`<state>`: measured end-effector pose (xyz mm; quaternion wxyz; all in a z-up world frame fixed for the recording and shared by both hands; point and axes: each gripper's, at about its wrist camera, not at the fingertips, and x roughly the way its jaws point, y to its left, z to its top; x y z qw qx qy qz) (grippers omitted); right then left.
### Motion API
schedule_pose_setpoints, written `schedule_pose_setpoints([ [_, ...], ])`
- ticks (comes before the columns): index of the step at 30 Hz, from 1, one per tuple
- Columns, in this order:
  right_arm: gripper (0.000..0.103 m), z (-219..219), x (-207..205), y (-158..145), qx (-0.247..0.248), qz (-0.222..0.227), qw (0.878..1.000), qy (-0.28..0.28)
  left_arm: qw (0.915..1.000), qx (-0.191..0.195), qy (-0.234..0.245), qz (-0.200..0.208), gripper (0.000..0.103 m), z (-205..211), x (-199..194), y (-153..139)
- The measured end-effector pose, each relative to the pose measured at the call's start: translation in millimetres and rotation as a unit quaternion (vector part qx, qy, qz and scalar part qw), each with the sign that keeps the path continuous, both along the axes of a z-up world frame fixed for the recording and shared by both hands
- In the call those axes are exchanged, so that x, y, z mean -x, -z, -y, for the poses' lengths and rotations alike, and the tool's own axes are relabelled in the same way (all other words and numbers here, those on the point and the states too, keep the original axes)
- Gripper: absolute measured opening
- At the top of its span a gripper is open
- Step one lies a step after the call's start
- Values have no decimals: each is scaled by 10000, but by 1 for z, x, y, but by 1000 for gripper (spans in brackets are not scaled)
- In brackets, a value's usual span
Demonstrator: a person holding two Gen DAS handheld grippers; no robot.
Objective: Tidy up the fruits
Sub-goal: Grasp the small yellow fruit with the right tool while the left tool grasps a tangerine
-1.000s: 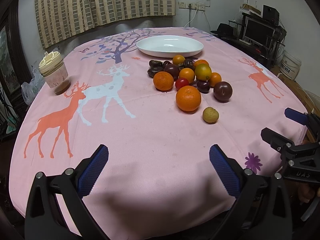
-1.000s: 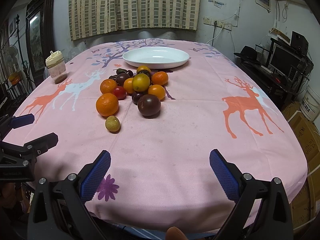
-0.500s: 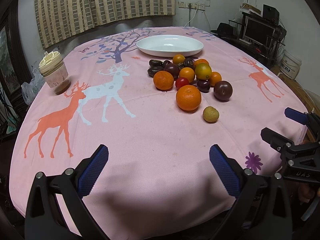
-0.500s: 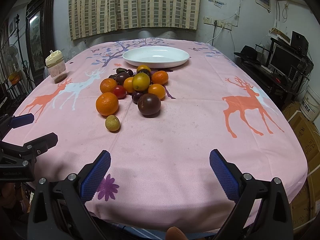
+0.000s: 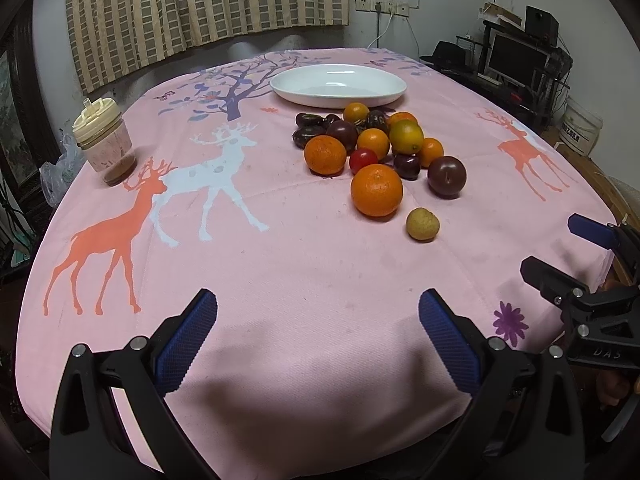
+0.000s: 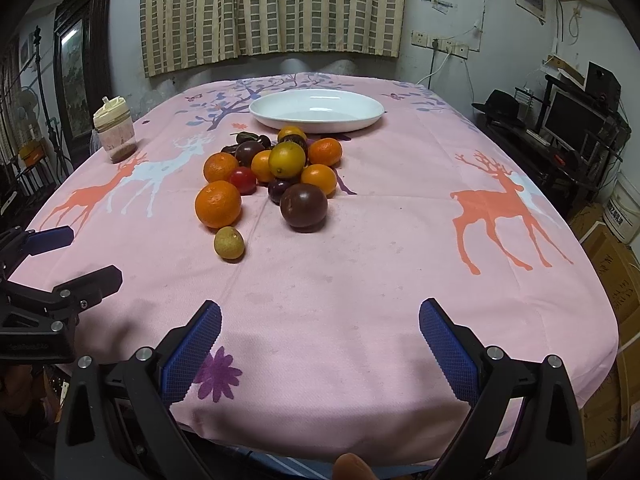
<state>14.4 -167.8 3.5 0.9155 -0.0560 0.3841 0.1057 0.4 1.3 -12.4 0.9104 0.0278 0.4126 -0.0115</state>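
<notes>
Fruit lies heaped mid-counter (image 5: 304, 264) on the pink deer-print cloth, just in front of an empty white plate (image 5: 338, 85): oranges, dark plums, a red tomato (image 5: 363, 159) and a yellow-green citrus (image 6: 286, 159) packed together. A large orange (image 5: 376, 189) and a big dark plum (image 6: 303, 205) sit at the pile's near edge, with a small tan fruit (image 6: 229, 242) apart and nearest. The left hand-held gripper (image 5: 318, 332) hovers low at the near edge, blue pads spread wide, holding nothing. The right hand-held gripper (image 6: 320, 340) sits alongside, equally spread and empty.
</notes>
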Motion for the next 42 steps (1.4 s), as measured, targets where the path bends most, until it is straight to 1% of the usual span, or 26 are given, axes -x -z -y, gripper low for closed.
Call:
schedule_pose_setpoints([
  [4,99,0,-1,-1,40,-11,10000,-39,9999,40,60,-73,99,0,-6,5],
  [7,99,-2,-2,-3,-94,9,9997,-207,10000,48,38,-37,99,-7,-10,7],
  [10,99,-8,-10,0,-358,-51,9982,-475,9999,141,-65,-55,99,-22,-15,10],
  [13,99,-19,-18,6,-289,-148,9977,-592,9995,259,-164,-118,99,-39,-20,15],
  [14,99,-23,-21,9,-345,-211,9971,-649,9993,296,-191,-122,99,-45,-21,16],
  [16,93,-29,-27,10,-560,-300,9950,-765,9991,331,-233,-87,99,-53,-21,18],
  [17,82,-32,-31,10,-680,-359,9934,-856,9991,343,-246,-59,99,-58,-22,18],
  [18,74,-37,-36,11,-722,-427,9922,-923,9991,349,-247,-30,99,-61,-22,18],
  [19,70,-42,-41,13,-716,-492,9915,-964,9991,358,-242,-2,99,-64,-22,18],
  [21,56,-50,-48,15,-623,-551,9917,-976,9990,395,-189,41,99,-69,-22,19],
  [23,51,-57,-57,19,-510,-638,9919,-969,9991,394,-128,62,99,-72,-22,19],
  [28,47,-66,-71,24,-393,-730,9922,-935,9990,435,28,7,99,-76,-29,21],
  [29,46,-66,-73,25,-368,-740,9920,-954,9989,475,49,-5,99,-77,-31,21],
  [31,38,-71,-75,25,-307,-748,9917,-1003,9982,592,84,-49,99,-79,-35,21],
  [33,28,-73,-75,27,-158,-702,9921,-1026,9973,718,124,-74,99,-80,-40,21],
  [34,25,-74,-73,27,-147,-692,9916,-1087,9969,771,154,-89,99,-79,-42,21],
  [36,25,-75,-70,26,-101,-680,9906,-1186,9952,925,293,-145,99,-75,-50,20],
  [37,25,-72,-68,25,-154,-660,9903,-1214,9943,990,357,-163,99,-72,-53,20],
  [39,25,-64,-67,21,-337,-603,9904,-1196,9915,1161,554,-184,96,-61,-64,17],
  [40,25,-57,-66,17,-427,-550,9911,-1135,9905,1199,638,-195,92,-55,-68,16],
  [41,25,-51,-65,15,-458,-499,9919,-1075,9888,1242,792,-218,85,-46,-75,15],
  [42,25,-47,-65,13,-470,-466,9925,-1025,9877,1254,902,-254,82,-38,-81,16],
])
